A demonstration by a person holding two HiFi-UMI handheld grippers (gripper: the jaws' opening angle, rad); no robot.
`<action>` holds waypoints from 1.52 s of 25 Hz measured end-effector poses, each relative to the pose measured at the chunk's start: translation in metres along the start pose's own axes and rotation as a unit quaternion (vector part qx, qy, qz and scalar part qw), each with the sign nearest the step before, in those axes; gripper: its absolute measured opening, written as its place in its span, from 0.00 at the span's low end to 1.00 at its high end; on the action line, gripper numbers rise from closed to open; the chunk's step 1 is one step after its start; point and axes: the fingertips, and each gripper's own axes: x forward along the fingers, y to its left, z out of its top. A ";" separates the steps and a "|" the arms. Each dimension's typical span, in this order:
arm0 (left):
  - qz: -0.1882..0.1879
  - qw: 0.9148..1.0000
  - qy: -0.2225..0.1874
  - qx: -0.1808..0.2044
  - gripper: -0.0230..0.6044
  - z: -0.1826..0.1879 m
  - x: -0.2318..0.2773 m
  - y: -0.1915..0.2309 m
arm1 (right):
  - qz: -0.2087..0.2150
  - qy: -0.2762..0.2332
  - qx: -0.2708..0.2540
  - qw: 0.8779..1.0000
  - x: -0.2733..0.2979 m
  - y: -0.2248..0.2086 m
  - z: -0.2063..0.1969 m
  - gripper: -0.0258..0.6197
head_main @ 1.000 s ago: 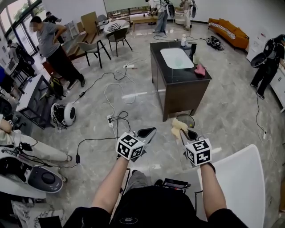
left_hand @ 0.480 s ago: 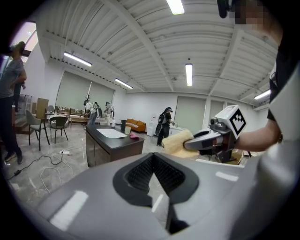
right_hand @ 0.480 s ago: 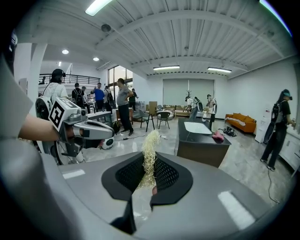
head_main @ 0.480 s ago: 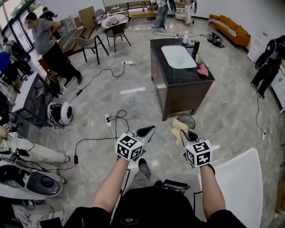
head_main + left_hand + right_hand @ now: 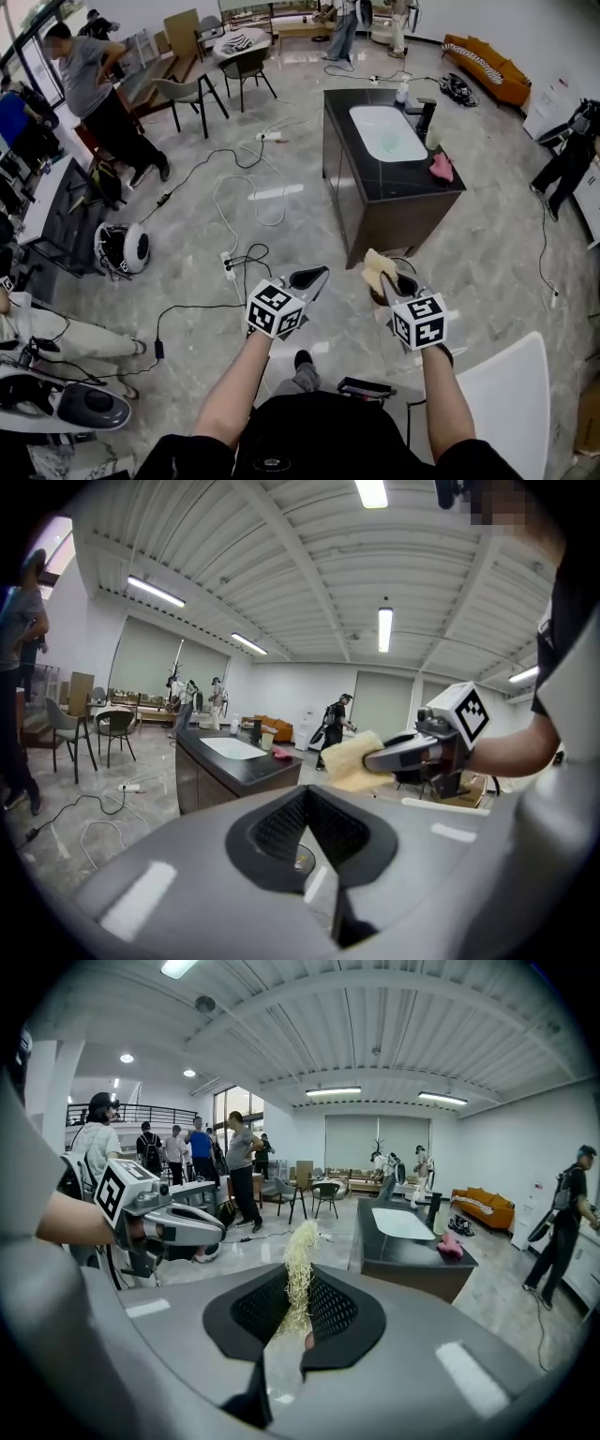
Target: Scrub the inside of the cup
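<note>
My right gripper (image 5: 384, 279) is shut on a pale yellow fibrous sponge (image 5: 377, 268), held at waist height; in the right gripper view the sponge (image 5: 300, 1249) sticks up from between the closed jaws. My left gripper (image 5: 314, 278) hangs beside it, shut with nothing in it, and its jaws meet in the left gripper view (image 5: 307, 799). Ahead stands a dark counter (image 5: 375, 192) with a white sink (image 5: 387, 131), a black faucet (image 5: 425, 112) and a pale cup (image 5: 432, 139) by the faucet. Both grippers are well short of the counter.
A pink cloth (image 5: 441, 167) lies on the counter's right edge and a bottle (image 5: 402, 92) at its far end. Cables and a power strip (image 5: 228, 263) cross the floor on the left. A white chair (image 5: 506, 394) is at my right. Several people stand around the room.
The counter has come a little nearer and shifted right in the head view. Both grippers keep their pose, the sponge still in the right one.
</note>
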 end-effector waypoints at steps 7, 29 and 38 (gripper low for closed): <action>-0.007 1.000 0.013 0.000 0.04 0.001 -0.001 0.059 | -0.003 0.003 -0.006 1.000 0.052 0.008 0.029 0.11; -0.010 0.999 0.032 -0.021 0.04 0.010 0.048 0.165 | 0.005 0.018 0.004 1.000 0.169 -0.028 0.069 0.11; 0.003 1.000 0.026 -0.009 0.04 0.060 0.102 0.233 | 0.012 0.000 0.004 1.000 0.236 -0.084 0.122 0.11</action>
